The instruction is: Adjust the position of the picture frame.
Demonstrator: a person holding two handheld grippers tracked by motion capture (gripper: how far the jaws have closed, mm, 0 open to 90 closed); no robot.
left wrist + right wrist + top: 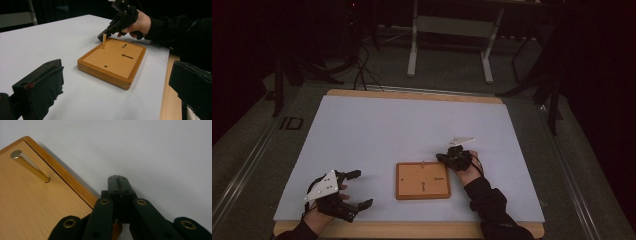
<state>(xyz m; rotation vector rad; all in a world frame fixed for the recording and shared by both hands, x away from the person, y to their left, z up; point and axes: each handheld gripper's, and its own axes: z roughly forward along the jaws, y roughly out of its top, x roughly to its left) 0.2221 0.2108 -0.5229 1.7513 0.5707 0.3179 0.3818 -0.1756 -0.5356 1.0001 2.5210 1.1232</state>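
Your right gripper (443,157) sits at the far right corner of the wooden board (422,180), low over the white table cover (377,135). Its jaws are pressed fully together, tips meeting with nothing between them; the right gripper view shows them over the bare cover just off the board's edge.

A small wooden peg (104,41) stands upright in a hole near that corner of the board. In the left gripper view your right gripper's tip hangs just above and beside the peg; whether it touches, you cannot tell from here. In the right gripper view the peg (30,166) stands clear of the closed tips.

The board lies flat, a little right of centre, toward the near edge of the table. Its top shows a slot and a few small holes.

Your left gripper (357,189) rests at the near left, well apart from the board, jaws spread wide and holding nothing.
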